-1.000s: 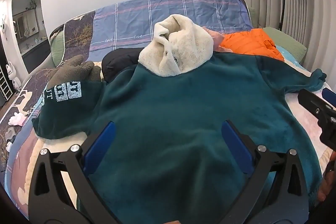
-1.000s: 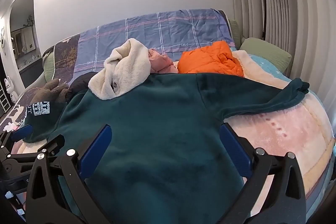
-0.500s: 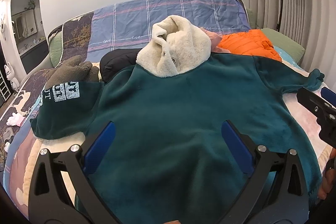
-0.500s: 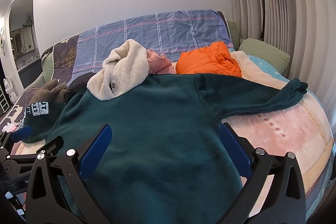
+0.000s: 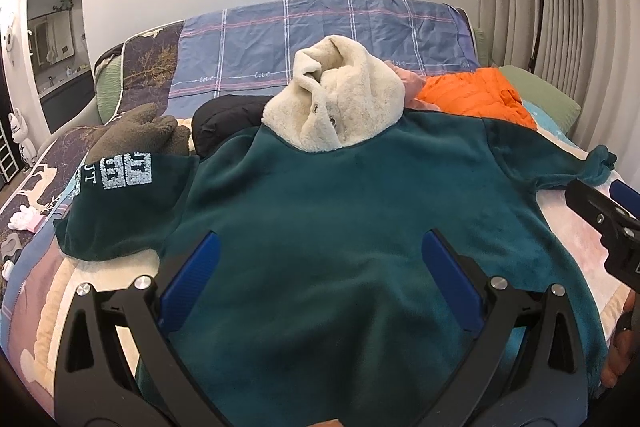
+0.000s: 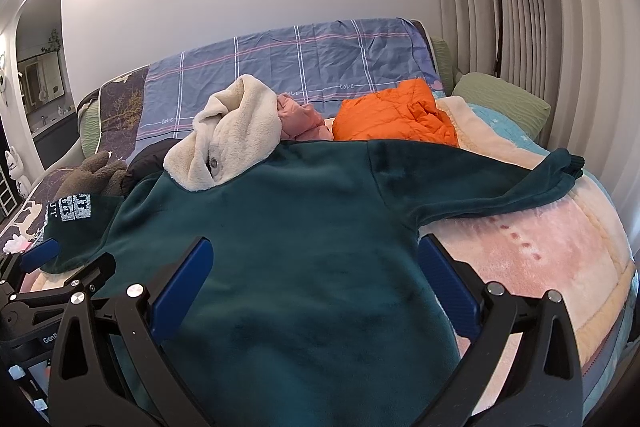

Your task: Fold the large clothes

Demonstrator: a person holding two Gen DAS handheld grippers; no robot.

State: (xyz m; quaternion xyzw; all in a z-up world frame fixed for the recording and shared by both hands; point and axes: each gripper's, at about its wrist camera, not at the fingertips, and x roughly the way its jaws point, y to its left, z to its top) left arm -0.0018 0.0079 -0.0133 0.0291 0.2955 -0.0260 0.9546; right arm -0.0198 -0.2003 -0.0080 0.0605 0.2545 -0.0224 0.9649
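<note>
Left wrist — teal fleece sweatshirt (image 5: pixel 340 227) spread flat; sleeves out

The left gripper (image 5: pixel 320 267) is held with its 2 blue-padded fingers (image 5: pixel 190 285) spread wide apart, nothing between them. The right gripper (image 6: pixel 316 277) is likewise splayed wide, its blue pads (image 6: pixel 448 291) gripping nothing. The 2 grippers sit side by side, each showing at the edge of the other's view. Part of a hand (image 5: pixel 618 355) shows at the left view's right edge.
</note>
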